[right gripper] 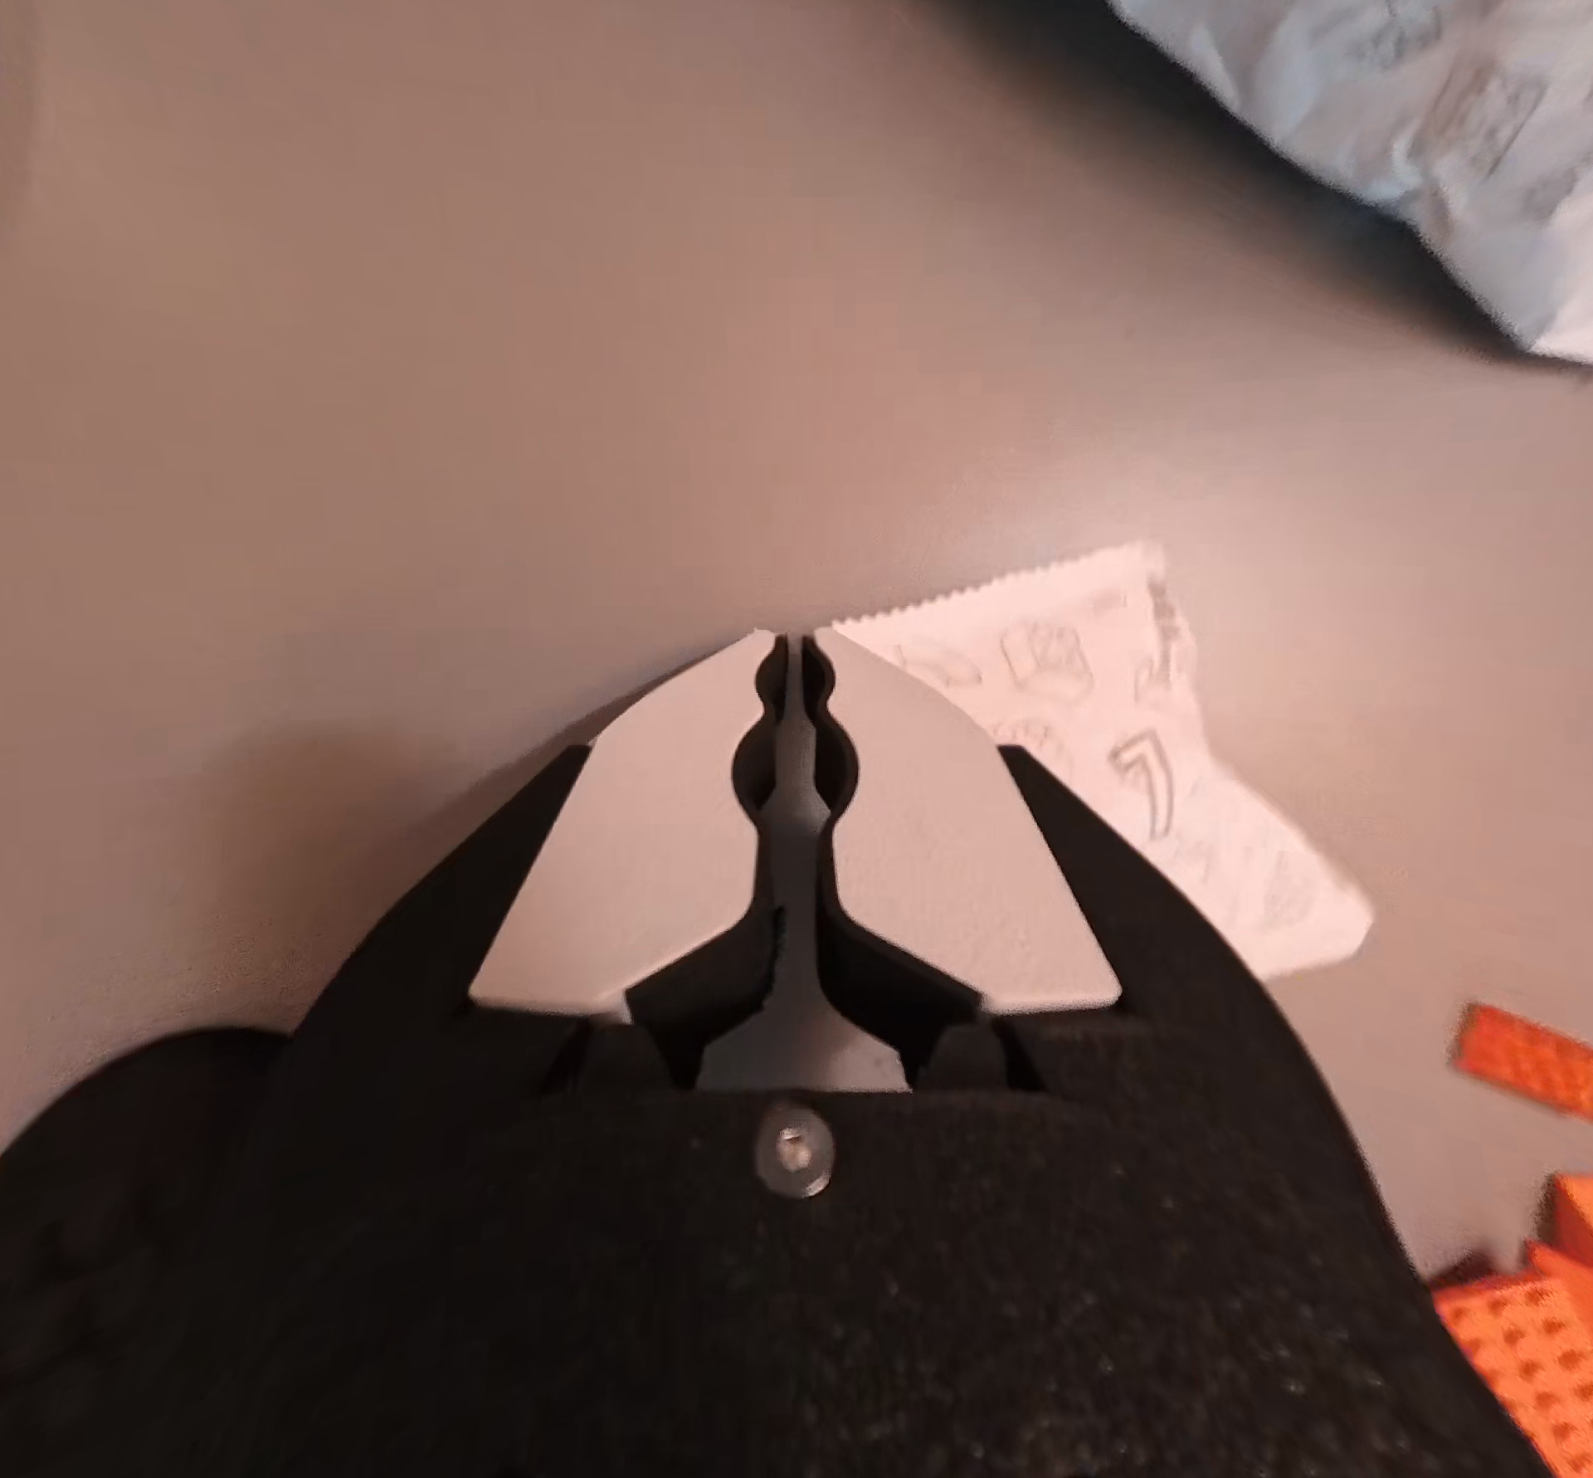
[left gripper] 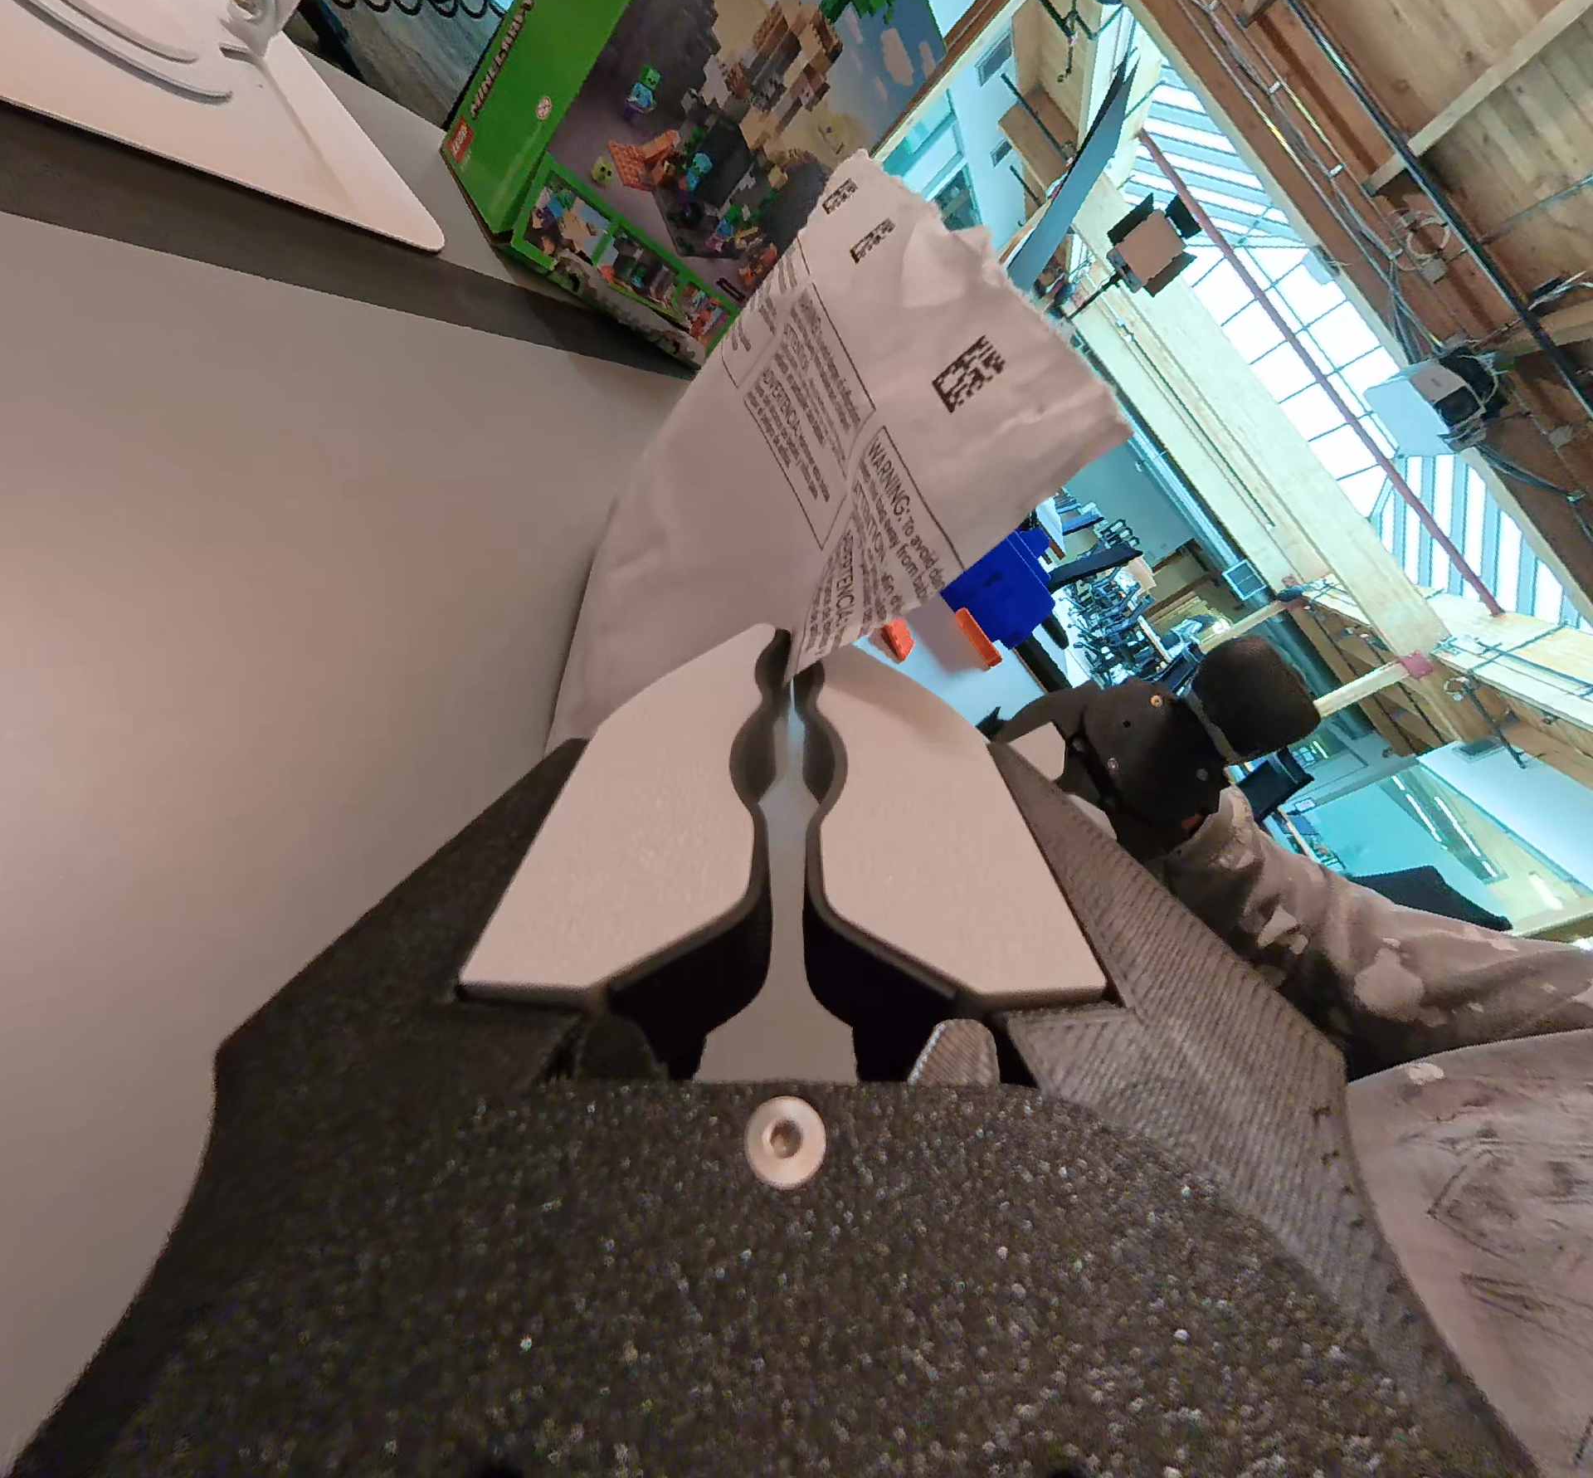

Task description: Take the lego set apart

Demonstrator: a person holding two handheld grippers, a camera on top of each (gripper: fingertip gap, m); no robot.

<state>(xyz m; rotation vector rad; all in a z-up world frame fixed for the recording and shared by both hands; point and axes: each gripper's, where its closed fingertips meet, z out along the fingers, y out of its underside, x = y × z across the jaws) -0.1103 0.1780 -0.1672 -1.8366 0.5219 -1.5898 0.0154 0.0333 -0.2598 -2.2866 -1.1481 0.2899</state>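
My left gripper (left gripper: 797, 665) is shut on the bottom edge of a white paper bag (left gripper: 759, 505) with black print and holds it up off the grey table (left gripper: 259, 488). The bag's top edge is torn open. The bag also shows, blurred, at the top right of the right wrist view (right gripper: 1336, 57). My right gripper (right gripper: 795, 639) is shut, and a torn white paper strip (right gripper: 1164, 747) with a serrated edge runs from its fingertips off to the right. A blue brick assembly (left gripper: 1000, 583) and orange pieces (left gripper: 978, 635) lie behind the bag. Orange plates (right gripper: 1526, 1066) lie at the lower right.
A green Lego box (left gripper: 690, 126) stands on the table behind the bag. A white flat stand base (left gripper: 259, 126) lies at the far left. The other gripper (left gripper: 1121, 755) and a patterned sleeve (left gripper: 1379, 945) are to the right of the bag. The grippers' ends are close to 20 centimeters from one another.
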